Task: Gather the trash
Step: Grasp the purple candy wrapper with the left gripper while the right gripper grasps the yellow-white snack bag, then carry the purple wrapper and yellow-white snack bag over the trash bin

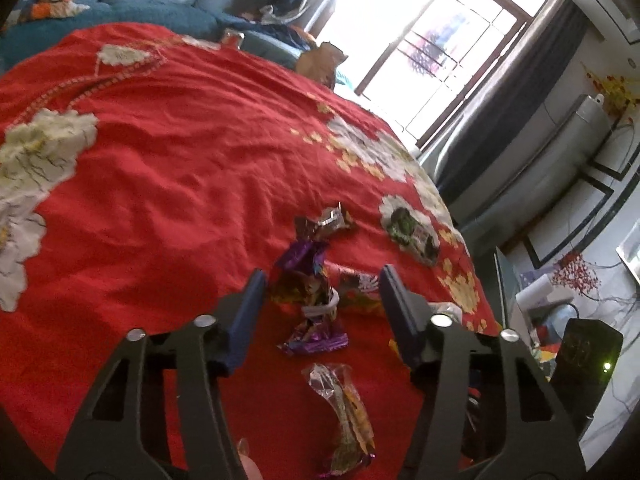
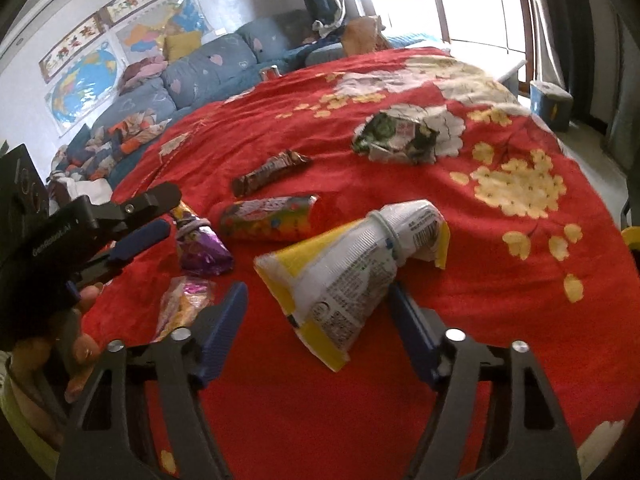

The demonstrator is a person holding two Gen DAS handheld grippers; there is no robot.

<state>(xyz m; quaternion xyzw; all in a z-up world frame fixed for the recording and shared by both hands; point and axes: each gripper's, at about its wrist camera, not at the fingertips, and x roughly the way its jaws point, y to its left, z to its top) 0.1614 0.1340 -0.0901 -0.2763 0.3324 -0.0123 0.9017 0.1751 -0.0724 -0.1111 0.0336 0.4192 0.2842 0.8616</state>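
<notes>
So the trash is scattered across the red floral tablecloth (image 2: 400, 360), and the right gripper (image 2: 316, 296) has its jaws spread wide with nothing in them, sitting right at the crumpled white-and-yellow packet (image 2: 352, 264) in the lower middle of the right wrist view. That packet's long axis runs diagonally from lower left up to upper right, so it lies skewed across the gap, and I'd guess the wrist needs a twist before closing. The left gripper (image 1: 322, 286) is spread empty too, lined up on the purple candy wrapper (image 1: 316, 308) at center-bottom of its view.
</notes>
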